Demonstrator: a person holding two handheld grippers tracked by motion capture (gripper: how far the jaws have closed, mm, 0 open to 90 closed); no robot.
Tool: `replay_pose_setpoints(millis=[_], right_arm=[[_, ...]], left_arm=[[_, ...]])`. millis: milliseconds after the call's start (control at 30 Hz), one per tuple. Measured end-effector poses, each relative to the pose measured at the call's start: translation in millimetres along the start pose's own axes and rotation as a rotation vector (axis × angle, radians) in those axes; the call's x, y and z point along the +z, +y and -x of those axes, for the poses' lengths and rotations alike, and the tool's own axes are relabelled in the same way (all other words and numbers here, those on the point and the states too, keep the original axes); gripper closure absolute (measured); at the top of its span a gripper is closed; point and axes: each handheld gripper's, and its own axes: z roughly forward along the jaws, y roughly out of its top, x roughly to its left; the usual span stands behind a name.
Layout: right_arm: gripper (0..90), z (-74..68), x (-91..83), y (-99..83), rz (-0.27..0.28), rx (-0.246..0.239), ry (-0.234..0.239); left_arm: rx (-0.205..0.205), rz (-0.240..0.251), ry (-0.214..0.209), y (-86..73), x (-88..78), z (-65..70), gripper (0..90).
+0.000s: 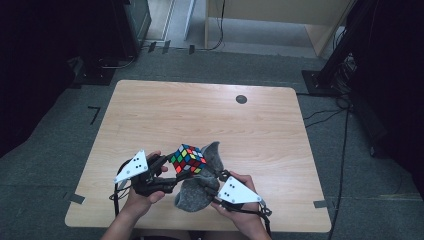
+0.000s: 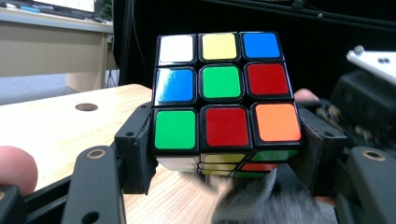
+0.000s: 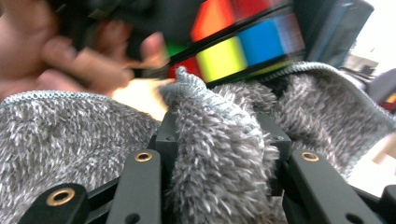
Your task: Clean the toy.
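A scrambled colour cube [image 1: 187,159] is held above the wooden table [image 1: 150,115], near its front edge. My left gripper [image 1: 172,172] is shut on it; in the left gripper view the black jaws clamp the cube's [image 2: 224,102] bottom layer from both sides. A grey fluffy cloth [image 1: 197,187] lies bunched under and to the right of the cube. My right gripper [image 1: 212,182] is shut on a fold of that cloth [image 3: 219,158], which fills the gap between its jaws. In the right gripper view the cube [image 3: 233,46] sits blurred just above the cloth.
A round dark cable hole [image 1: 241,99] sits near the table's far edge. Beyond the table are grey carpet, black stands [image 1: 340,55] at the right and a wooden furniture base [image 1: 280,20] at the back. Tape marks dot the floor.
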Motion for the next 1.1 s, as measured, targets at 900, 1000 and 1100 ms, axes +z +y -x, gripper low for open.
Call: replay_pose_setpoints(millis=[900, 1000, 1100], right_arm=[[35.9, 70.4, -21.3, -51.5, -0.215, 0.356, -0.334], [33.7, 68.3, -21.9, -45.9, -0.186, 0.34, -0.318], [31.7, 62.9, -20.3, -39.0, -0.155, 0.308, -0.286]], left_arm=[[-0.011, -0.03, 0.061, -0.6, -2.3, -8.4, 34.1], [-0.011, -0.034, 0.059, -0.9, -1.7, -7.9, 34.1], [-0.012, -0.039, 0.06, -1.3, -0.9, -7.9, 34.1]])
